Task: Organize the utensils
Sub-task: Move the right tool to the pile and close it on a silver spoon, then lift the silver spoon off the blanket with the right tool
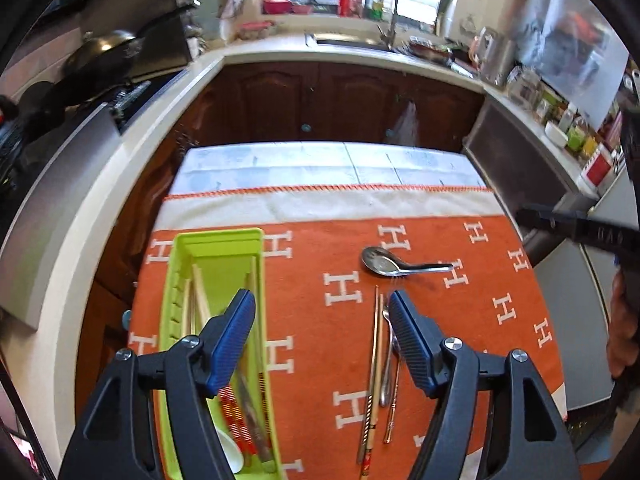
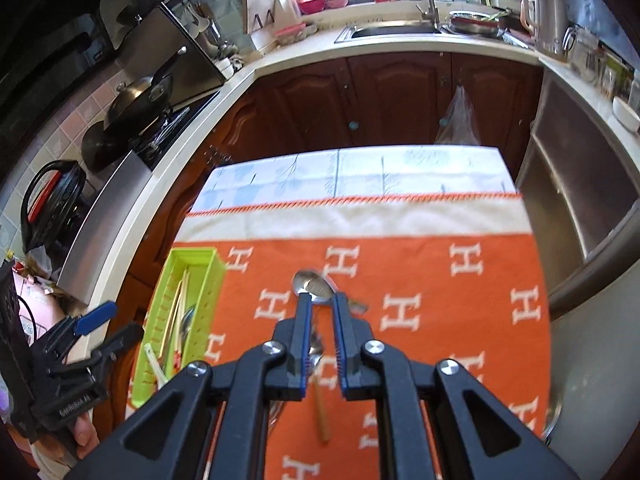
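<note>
A lime green utensil tray (image 1: 176,280) lies on the left of the orange cloth and holds chopsticks, a white spoon and other utensils; it also shows in the right wrist view (image 2: 212,276). A steel soup spoon (image 1: 384,262) lies on the cloth. Chopsticks (image 1: 374,360) and a slim metal spoon (image 1: 387,364) lie beside each other nearer me. My left gripper (image 1: 322,300) is wide open and empty above the cloth. My right gripper (image 2: 319,298) hovers over the steel soup spoon (image 2: 310,282) with its jaws narrowly apart and nothing between them.
The orange cloth (image 1: 500,280) covers a small table with a white and blue far strip (image 1: 320,164). Dark wood cabinets (image 1: 340,100) stand beyond it. A counter with a wok (image 2: 136,100) runs along the left. A steel cabinet (image 2: 580,200) stands at the right.
</note>
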